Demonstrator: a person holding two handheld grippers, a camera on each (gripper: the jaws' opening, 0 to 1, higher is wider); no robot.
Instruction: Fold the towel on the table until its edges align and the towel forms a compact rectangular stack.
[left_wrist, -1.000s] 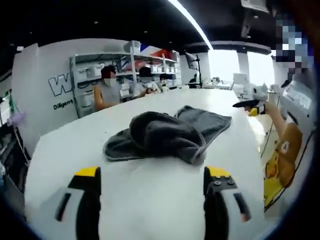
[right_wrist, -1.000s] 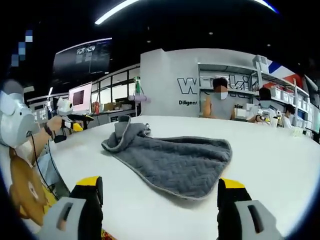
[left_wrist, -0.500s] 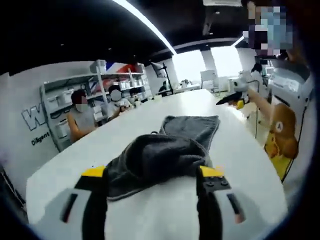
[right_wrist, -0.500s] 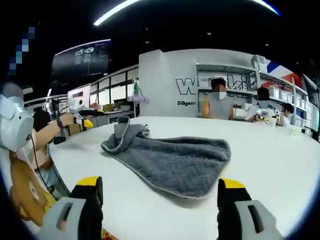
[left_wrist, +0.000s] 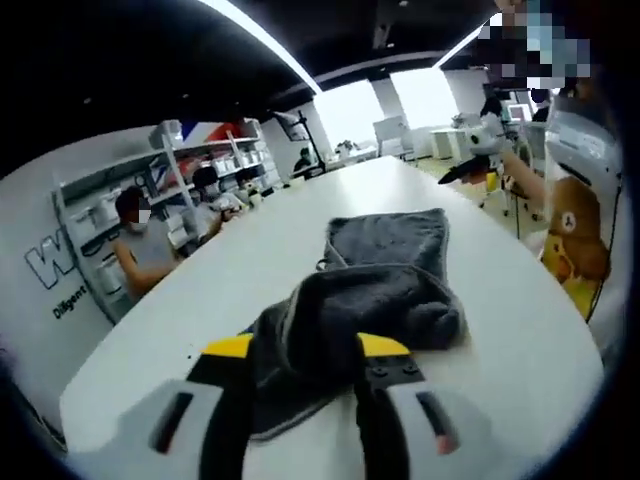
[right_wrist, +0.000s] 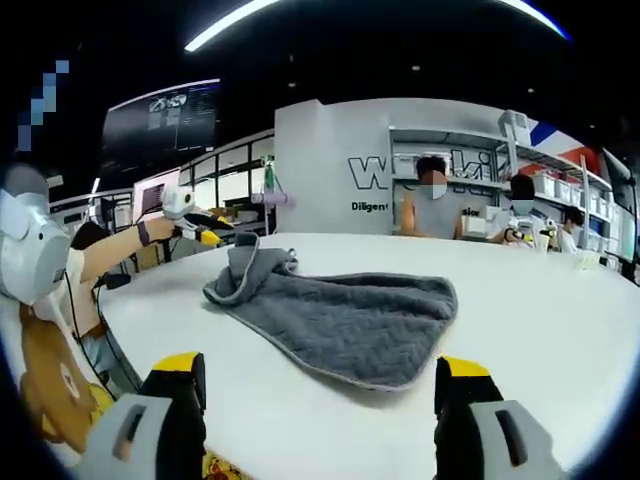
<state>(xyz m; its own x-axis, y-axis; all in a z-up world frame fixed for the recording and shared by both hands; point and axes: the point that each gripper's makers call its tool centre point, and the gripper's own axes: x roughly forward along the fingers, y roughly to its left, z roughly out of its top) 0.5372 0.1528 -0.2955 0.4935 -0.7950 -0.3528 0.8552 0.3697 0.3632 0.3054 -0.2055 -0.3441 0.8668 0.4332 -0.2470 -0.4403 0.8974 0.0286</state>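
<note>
A grey quilted towel lies on the white table, its near part bunched into a thick fold. My left gripper has its jaws drawn in around that bunched fold, with cloth filling the gap between them. In the right gripper view the towel lies mostly flat, its far left corner rumpled and raised. My right gripper is open just short of the towel's near edge, with bare table between its jaws. The left gripper shows beside the raised corner, and the right gripper shows past the table's far side.
Several people sit at the table's far side in front of storage shelves and a white wall. The person holding the grippers wears a garment with a bear print. The table edge runs close to my right gripper at the lower left.
My left gripper moved forward over the bunched end of the towel and its jaws narrowed around the cloth. The right gripper stayed open and barely moved.
</note>
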